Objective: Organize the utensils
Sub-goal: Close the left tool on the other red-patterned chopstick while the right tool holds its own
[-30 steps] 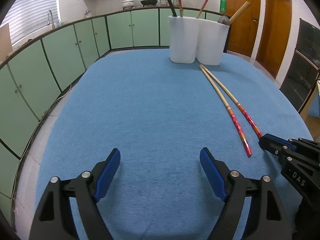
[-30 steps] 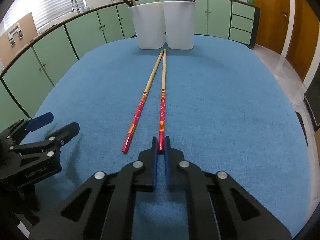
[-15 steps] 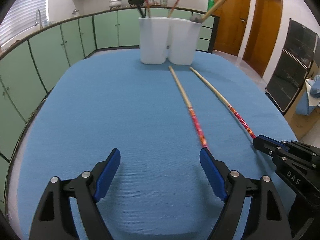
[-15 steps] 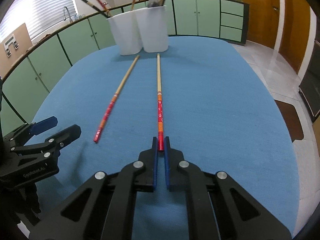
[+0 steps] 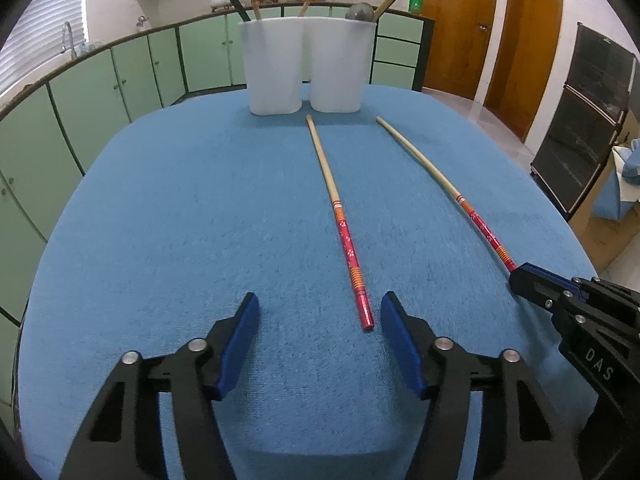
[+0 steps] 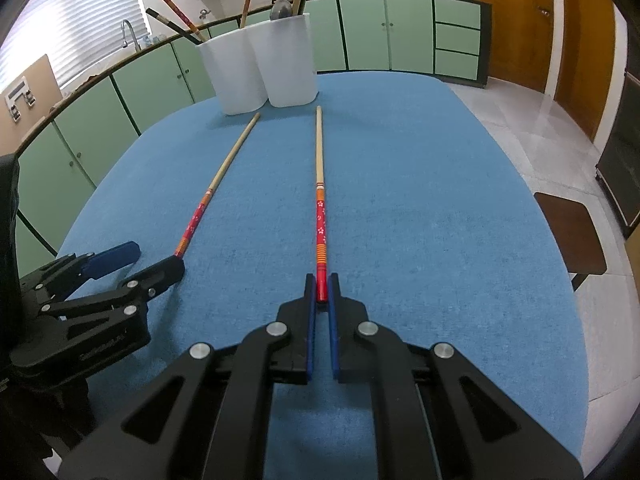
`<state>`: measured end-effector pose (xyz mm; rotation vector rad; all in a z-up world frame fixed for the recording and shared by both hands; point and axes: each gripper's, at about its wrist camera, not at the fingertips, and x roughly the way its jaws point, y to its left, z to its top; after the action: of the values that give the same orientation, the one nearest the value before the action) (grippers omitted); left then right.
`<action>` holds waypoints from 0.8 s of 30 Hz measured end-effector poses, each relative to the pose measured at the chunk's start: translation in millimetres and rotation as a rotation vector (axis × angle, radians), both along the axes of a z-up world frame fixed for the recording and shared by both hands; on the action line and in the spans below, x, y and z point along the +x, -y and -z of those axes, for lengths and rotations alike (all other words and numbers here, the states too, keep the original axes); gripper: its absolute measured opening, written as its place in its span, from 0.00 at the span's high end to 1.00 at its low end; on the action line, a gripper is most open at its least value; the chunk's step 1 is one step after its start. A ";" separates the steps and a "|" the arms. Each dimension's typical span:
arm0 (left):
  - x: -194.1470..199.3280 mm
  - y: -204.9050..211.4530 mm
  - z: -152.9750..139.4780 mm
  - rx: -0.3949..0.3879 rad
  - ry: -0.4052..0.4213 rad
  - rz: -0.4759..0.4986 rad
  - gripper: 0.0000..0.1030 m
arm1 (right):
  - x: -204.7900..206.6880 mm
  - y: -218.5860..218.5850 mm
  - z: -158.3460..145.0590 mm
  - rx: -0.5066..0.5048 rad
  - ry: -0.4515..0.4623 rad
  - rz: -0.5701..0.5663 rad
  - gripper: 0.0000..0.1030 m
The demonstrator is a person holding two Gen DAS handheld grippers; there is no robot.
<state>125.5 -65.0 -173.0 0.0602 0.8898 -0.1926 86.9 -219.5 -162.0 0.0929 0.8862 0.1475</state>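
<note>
Two long chopsticks with red patterned handles lie on the blue cloth. My right gripper [image 6: 320, 286] is shut on the red end of the right chopstick [image 6: 319, 184], which also shows in the left wrist view [image 5: 444, 186]. The left chopstick [image 5: 340, 216] lies free; its red end sits between the fingers of my open left gripper [image 5: 318, 320], closer to the right finger. It also shows in the right wrist view [image 6: 216, 184]. Two white holders [image 5: 304, 70] with several utensils stand at the far end of the cloth.
The blue tablecloth [image 5: 160, 220] covers a rounded table. Green kitchen cabinets [image 5: 100, 92] run behind and to the left. Wooden doors [image 5: 532, 40] and a dark cabinet [image 5: 588, 128] stand at the right.
The right gripper has pulled its chopstick to the right, away from the other one. The left gripper has moved right and forward, so the free chopstick's red end now lies between its fingers.
</note>
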 end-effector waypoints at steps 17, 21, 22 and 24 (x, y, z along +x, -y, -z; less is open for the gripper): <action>-0.3 12.7 -0.1 0.046 0.019 -0.001 0.93 | 4.1 0.3 3.4 0.004 -0.009 -0.007 0.95; -0.4 12.3 -0.5 0.041 0.020 -0.002 0.95 | 3.2 -1.0 3.1 -0.007 -0.005 -0.007 0.95; -0.6 11.6 -0.8 0.037 0.021 -0.002 0.95 | 2.7 -2.2 2.8 -0.014 -0.003 -0.007 0.95; -0.6 11.2 -1.1 0.032 0.023 -0.003 0.95 | 2.1 -2.9 2.2 -0.018 0.000 -0.009 0.95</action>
<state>124.9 -76.2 -171.9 0.0903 0.8699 -0.1747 89.0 -216.5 -164.1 0.0721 0.8877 0.1480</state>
